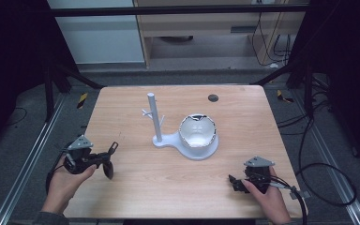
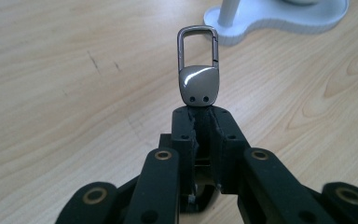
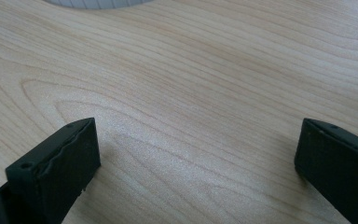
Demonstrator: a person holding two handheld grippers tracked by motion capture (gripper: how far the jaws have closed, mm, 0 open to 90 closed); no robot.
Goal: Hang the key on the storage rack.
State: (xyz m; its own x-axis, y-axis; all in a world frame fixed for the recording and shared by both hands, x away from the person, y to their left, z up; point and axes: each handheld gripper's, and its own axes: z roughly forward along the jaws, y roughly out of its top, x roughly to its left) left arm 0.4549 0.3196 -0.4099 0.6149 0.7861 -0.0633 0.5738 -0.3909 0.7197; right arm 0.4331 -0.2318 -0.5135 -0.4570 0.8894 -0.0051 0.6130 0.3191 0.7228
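Note:
A small grey metal snap clip (image 2: 198, 83) with a loop on top and two tiny holes in its body sticks up out of my left gripper (image 2: 201, 114), which is shut on its lower end. In the high view my left gripper (image 1: 105, 157) is low over the table's left front, with the clip (image 1: 114, 147) pointing toward a white stand (image 1: 152, 115) with short pegs. The stand's base (image 1: 168, 140) carries a white bowl (image 1: 197, 132). My right gripper (image 1: 235, 183) rests at the right front, open and with nothing between its fingers (image 3: 58, 170).
The wooden table (image 1: 136, 187) has a small dark round spot (image 1: 213, 98) near its far edge. The stand's white base (image 2: 279, 18) lies just beyond the clip. Cables trail over the floor at the right.

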